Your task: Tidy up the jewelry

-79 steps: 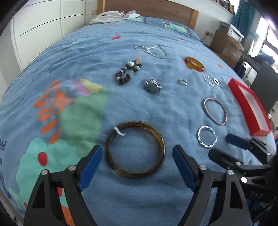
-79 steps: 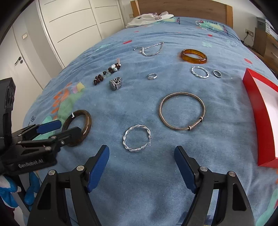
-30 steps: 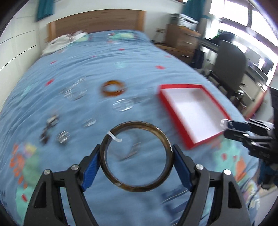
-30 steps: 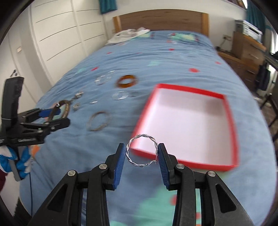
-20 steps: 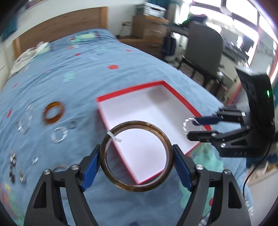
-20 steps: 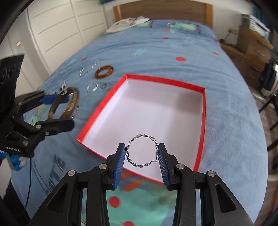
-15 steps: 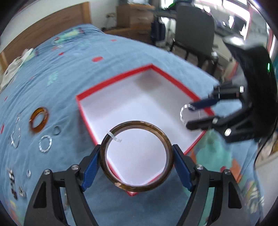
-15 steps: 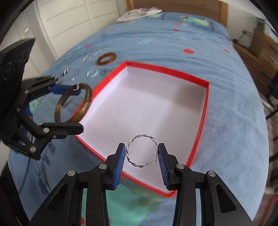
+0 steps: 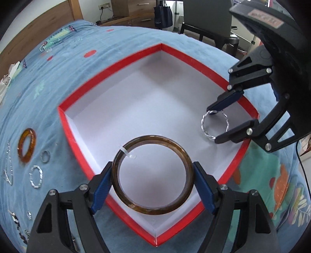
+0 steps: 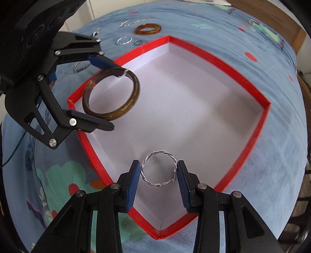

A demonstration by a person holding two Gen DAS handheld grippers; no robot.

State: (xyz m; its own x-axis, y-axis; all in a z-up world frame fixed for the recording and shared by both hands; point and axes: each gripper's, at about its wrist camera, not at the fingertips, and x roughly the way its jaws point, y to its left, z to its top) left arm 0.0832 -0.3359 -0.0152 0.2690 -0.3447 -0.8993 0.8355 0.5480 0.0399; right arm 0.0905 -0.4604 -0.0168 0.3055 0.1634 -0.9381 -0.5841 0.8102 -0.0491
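A red box point(image 9: 108, 75) point(image 10: 196, 46) with a white inside lies on the blue bedspread, nothing in it. My left gripper point(image 9: 152, 181) point(image 10: 101, 89) is shut on a dark brown bangle point(image 9: 180, 151) point(image 10: 134, 85) with a small white tag, held over the box's near-left corner. My right gripper point(image 10: 158, 171) point(image 9: 215, 124) is shut on a twisted silver hoop point(image 10: 155, 184) point(image 9: 205, 122), held above the box's near side. Both point steeply down into the box.
Outside the box's left edge lie an amber bangle point(image 9: 27, 145) point(image 10: 148, 29), a small ring point(image 9: 45, 156), a twisted silver hoop point(image 9: 36, 176) and a chain point(image 9: 7, 173). A chair point(image 9: 206, 17) and wooden drawers point(image 9: 132, 15) stand beyond the bed.
Both grippers closed on their rings, lifted them off the bedspread, carried them across to the red box, then lowered over it while rolling. The box now fills both views.
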